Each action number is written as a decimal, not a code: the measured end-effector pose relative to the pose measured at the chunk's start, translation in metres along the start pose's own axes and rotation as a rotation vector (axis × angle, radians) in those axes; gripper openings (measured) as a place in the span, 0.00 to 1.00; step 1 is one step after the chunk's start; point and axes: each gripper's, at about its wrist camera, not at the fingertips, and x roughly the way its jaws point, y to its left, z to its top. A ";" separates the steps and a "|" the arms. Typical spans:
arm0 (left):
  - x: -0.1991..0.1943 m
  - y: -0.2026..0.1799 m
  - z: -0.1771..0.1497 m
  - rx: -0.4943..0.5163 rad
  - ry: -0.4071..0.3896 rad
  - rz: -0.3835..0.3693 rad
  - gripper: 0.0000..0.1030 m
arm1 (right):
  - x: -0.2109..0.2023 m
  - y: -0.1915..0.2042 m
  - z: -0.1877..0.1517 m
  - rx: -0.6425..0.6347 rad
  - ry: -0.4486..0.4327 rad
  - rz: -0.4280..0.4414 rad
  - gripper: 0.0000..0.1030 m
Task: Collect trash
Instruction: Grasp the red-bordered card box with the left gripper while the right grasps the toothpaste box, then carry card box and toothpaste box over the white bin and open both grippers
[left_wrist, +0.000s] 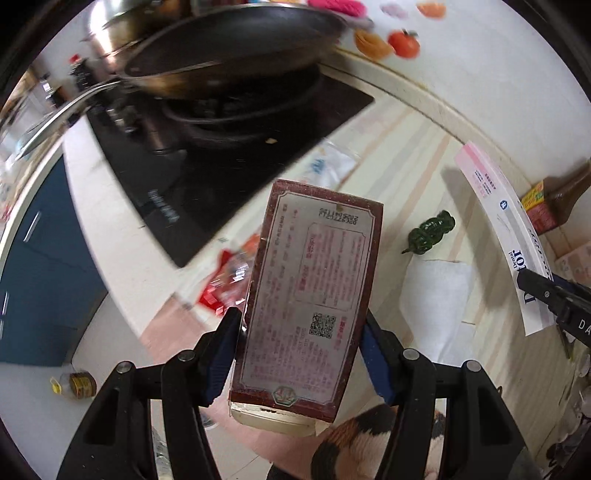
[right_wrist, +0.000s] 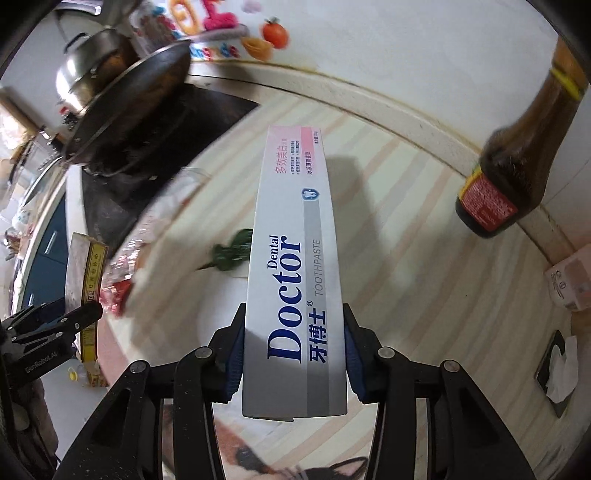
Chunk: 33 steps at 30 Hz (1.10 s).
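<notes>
Both cartons are already gripped, each with its long axis running forward along the fingers, away from the wrist. The left gripper (left_wrist: 301, 354) clamps the maroon printed carton (left_wrist: 314, 291) across its width near the rear end: rigid matte card, flat rectangular. The right gripper (right_wrist: 293, 354) clamps the Dental Doctor toothpaste box (right_wrist: 295, 273): glossy, slender, white-grey card. Red crumpled wrappers (left_wrist: 225, 280) lie on the counter ahead-left of the left gripper, which appears nearer.

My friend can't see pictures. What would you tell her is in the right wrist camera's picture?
The right gripper clamps a long white Dental Doctor toothpaste box above a striped kitchen counter. A green pepper lies beyond it, a brown sauce bottle stands at right, and a dark frying pan sits at upper left.
</notes>
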 end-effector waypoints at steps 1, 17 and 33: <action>-0.001 0.010 0.000 -0.015 -0.005 0.001 0.57 | -0.007 0.009 -0.003 -0.006 -0.008 0.012 0.46; -0.072 0.156 -0.083 -0.299 -0.091 0.096 0.57 | -0.045 0.198 -0.056 -0.296 -0.056 0.147 0.46; 0.011 0.350 -0.276 -0.757 0.136 0.111 0.57 | 0.083 0.389 -0.217 -0.603 0.255 0.304 0.46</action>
